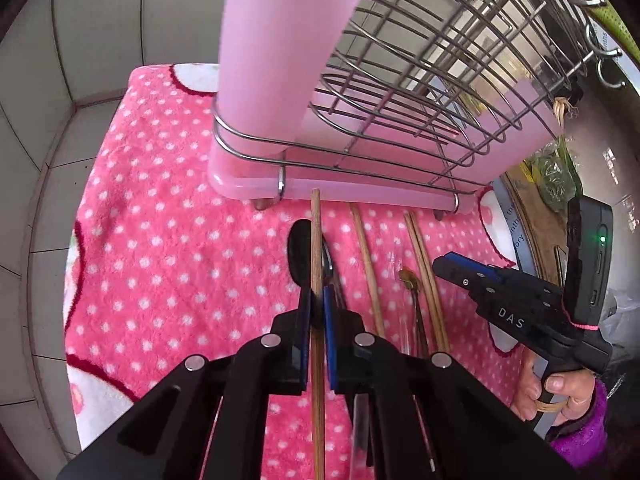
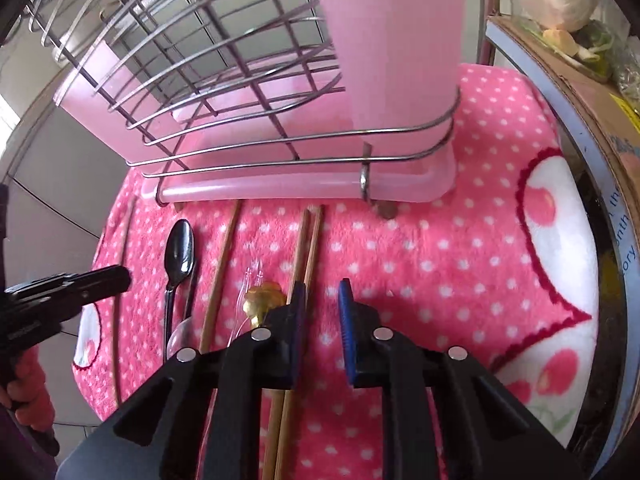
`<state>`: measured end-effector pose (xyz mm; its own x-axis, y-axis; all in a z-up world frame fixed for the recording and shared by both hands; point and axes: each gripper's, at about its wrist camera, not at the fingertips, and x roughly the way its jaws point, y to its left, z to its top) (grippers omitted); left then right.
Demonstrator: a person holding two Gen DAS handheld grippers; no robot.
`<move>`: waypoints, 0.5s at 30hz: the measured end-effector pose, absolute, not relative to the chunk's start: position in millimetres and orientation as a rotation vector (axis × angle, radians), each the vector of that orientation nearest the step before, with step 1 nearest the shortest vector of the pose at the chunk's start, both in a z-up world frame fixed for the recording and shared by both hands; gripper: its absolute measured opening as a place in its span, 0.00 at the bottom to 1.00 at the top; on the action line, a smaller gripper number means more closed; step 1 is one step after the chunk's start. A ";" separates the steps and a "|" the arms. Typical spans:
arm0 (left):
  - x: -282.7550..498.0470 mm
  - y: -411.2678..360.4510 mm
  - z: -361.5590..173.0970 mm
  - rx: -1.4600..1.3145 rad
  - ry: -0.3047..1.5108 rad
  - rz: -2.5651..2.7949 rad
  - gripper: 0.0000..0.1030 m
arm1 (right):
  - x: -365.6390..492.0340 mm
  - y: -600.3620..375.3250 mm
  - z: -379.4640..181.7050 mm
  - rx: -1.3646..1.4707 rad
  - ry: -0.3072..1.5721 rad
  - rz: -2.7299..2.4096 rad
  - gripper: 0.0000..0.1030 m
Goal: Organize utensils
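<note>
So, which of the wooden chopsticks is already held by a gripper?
The leftmost chopstick, beside the black spoon: the left gripper is shut on it. The single chopstick and the pair lie free on the pink cloth.

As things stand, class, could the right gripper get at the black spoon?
Probably not directly. The right gripper sits over the chopstick pair, while the black spoon lies well to its left, past a single chopstick. The left gripper, shut on another chopstick, hovers beside the spoon and crowds that side.
</note>
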<state>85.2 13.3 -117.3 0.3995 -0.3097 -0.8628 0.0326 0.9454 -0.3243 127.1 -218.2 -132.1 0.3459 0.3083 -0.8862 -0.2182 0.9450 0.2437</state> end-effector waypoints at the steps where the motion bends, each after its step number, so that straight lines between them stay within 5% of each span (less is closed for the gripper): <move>1: 81.9 16.4 -116.2 -0.281 1.140 -0.213 0.05 | 129.5 -215.2 -134.1 0.083 1.177 0.339 0.16; 15: 101.2 52.3 -134.0 -0.327 1.211 -0.145 0.06 | 118.9 -228.6 -133.5 0.105 1.214 0.274 0.07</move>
